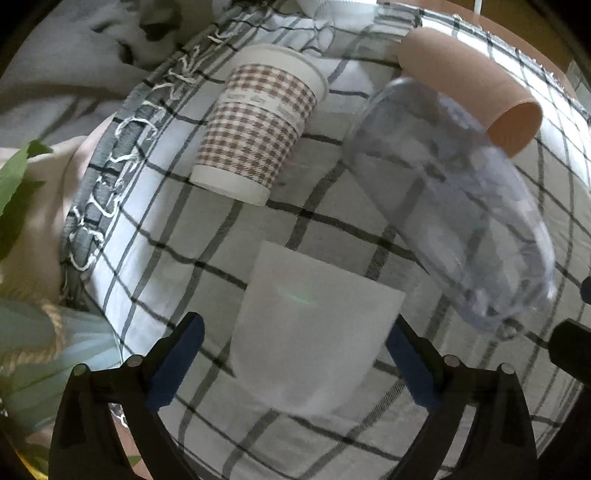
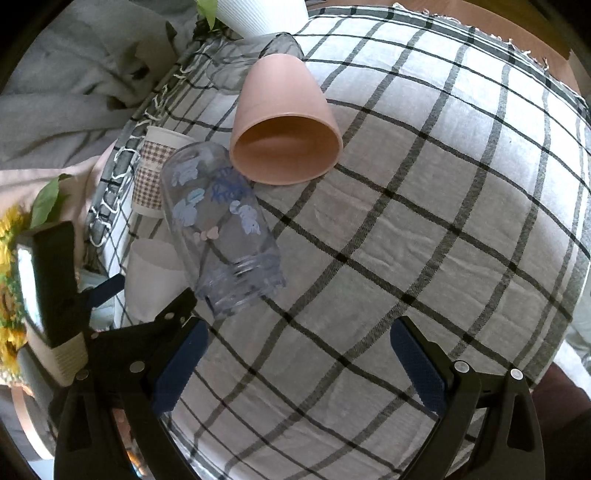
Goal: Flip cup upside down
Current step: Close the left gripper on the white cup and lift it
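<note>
A frosted white cup [image 1: 310, 332] stands upside down on the checked cloth, between the blue pads of my left gripper [image 1: 295, 354], which is open around it with small gaps on both sides. It also shows in the right wrist view [image 2: 155, 277], beside the left gripper's body [image 2: 55, 288]. A checked paper cup [image 1: 258, 122] stands upside down behind it. A clear printed glass [image 2: 225, 229] and a pink cup [image 2: 288, 122] lie on their sides. My right gripper [image 2: 299, 358] is open and empty over bare cloth.
The checked cloth [image 2: 443, 221] covers a round table with a fringed edge at the left. A white ribbed pot [image 2: 258, 14] stands at the far edge. Leaves and sunflowers [image 2: 11, 258] are at the left.
</note>
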The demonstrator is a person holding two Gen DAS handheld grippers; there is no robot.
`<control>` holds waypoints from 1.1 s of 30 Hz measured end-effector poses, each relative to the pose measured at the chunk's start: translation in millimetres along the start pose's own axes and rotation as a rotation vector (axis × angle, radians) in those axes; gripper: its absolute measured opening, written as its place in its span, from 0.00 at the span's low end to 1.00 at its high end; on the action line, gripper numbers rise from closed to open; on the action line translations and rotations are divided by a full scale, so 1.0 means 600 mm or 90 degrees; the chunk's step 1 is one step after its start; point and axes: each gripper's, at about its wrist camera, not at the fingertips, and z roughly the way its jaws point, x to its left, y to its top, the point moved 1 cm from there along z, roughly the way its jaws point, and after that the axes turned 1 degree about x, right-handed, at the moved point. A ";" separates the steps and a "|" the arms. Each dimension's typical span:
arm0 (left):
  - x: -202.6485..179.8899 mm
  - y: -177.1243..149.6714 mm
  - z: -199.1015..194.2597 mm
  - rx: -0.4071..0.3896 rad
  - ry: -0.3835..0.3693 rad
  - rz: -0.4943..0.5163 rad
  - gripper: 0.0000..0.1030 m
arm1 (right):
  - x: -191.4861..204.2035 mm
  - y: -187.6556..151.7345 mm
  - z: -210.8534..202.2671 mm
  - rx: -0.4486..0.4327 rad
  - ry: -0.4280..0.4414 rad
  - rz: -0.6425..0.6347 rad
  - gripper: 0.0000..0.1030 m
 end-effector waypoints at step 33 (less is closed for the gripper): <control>-0.082 -0.114 -0.162 -0.022 -0.057 -0.355 0.71 | -0.032 0.042 -0.069 -0.002 -0.037 -0.249 0.97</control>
